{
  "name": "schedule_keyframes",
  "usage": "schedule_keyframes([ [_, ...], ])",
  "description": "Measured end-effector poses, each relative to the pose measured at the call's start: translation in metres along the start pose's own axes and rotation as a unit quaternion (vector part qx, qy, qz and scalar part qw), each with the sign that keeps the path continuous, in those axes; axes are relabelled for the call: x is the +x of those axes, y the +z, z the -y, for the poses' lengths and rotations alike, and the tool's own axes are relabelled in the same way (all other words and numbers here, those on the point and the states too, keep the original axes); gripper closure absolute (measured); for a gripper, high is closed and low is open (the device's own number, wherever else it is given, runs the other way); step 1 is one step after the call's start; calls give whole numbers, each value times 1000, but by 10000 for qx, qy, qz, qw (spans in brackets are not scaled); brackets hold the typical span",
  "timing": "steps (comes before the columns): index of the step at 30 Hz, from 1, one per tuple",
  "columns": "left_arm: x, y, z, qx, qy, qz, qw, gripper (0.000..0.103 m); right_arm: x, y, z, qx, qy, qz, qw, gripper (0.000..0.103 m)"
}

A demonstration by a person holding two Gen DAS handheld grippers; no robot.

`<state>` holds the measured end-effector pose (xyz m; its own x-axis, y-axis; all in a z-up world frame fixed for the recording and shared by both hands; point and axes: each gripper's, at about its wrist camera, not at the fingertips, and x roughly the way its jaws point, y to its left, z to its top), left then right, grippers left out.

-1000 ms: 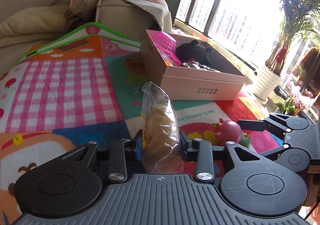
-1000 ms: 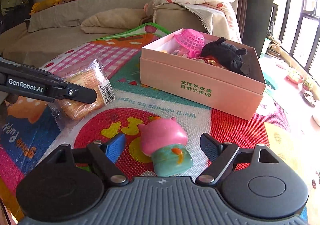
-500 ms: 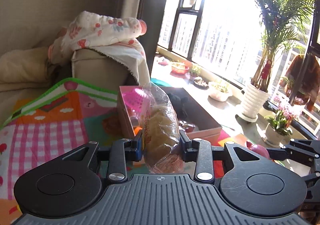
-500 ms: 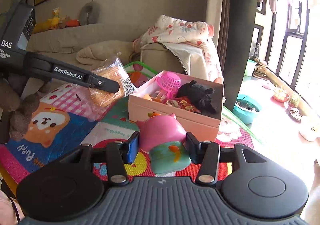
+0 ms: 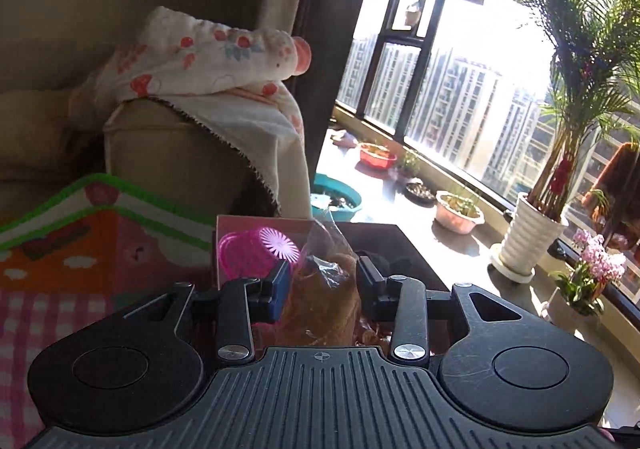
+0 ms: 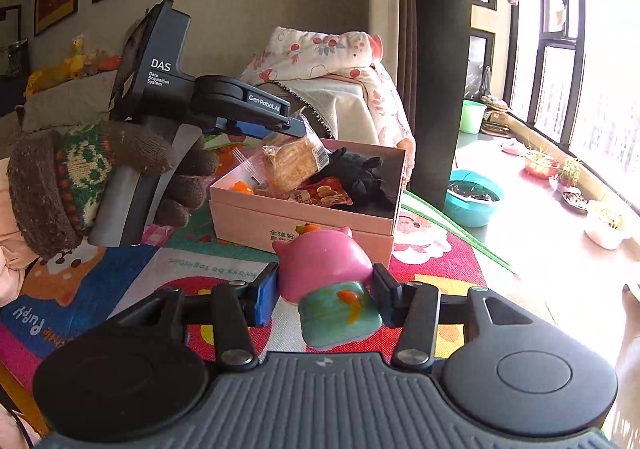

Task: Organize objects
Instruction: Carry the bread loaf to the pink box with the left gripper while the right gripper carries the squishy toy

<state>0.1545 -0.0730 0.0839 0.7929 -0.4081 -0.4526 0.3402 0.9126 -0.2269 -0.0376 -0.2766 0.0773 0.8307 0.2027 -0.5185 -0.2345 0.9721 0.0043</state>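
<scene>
Left gripper (image 5: 322,285): your jaws are opening a little around the bagged bread (image 5: 320,301); the pads are on its sides.
Bread: you hold it above the pink box (image 6: 304,209), over the left part.
Right gripper (image 6: 325,289): your 2 fingers clamp the pink pig toy (image 6: 328,273), narrow gap.
Pig toy: lifted off the play mat (image 6: 168,269), just near of the box.
Box: holds a black plush (image 6: 360,173) and a pink basket (image 5: 256,253).
Left hand (image 6: 100,177): gloved, left of the box.

Home living room: sofa (image 5: 168,153); playmat (image 6: 440,249)
</scene>
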Motion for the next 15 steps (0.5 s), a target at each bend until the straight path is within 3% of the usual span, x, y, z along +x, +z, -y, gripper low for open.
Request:
schedule_keyframes([
  [6,-18,-6,-8,415,484,26,9980,64,16,-2,1,126,28,-126,9998,55],
  [8,-19,-10,-5,595,745,101,9954,69,18,-1,-2,128,31,-130,9998,55],
  [10,-15,-11,-5,604,635,62,9961,76,18,-1,-5,87,55,-133,9999,55],
  [15,3,-16,3,555,222,-244,9979,78,17,0,-7,38,13,-157,9999,55],
])
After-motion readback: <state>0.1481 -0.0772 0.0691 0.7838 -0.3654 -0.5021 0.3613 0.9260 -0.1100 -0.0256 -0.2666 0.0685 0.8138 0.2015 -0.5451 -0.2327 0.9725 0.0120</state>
